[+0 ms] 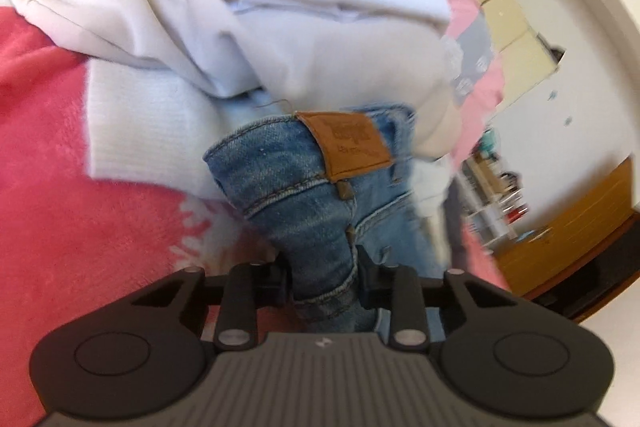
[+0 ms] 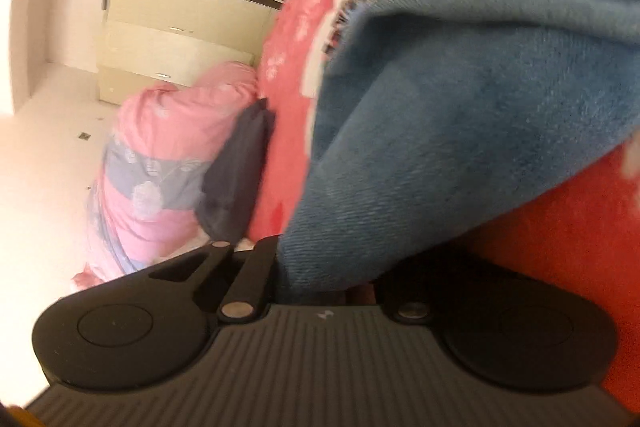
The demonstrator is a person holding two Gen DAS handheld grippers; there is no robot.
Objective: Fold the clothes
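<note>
Blue jeans [image 1: 304, 187] with a brown leather waistband patch [image 1: 352, 143] hang bunched in front of my left gripper [image 1: 324, 275], which is shut on the waistband denim. Behind them lies a pile of white and pale garments [image 1: 280, 7] on a red fleece blanket [image 1: 60, 167]. In the right wrist view, my right gripper [image 2: 328, 279] is shut on a thick fold of the same blue denim [image 2: 460, 107], which covers its fingertips. The denim drapes up and to the right over the red flowered blanket [image 2: 300, 47].
A pink and grey bedding roll [image 2: 160, 155] and a dark cushion [image 2: 236, 167] lie beside the bed. A cream drawer chest [image 2: 172, 31] stands against the white wall, with shelves [image 1: 492, 195] and a wooden desk [image 1: 568, 227] beyond the bed edge.
</note>
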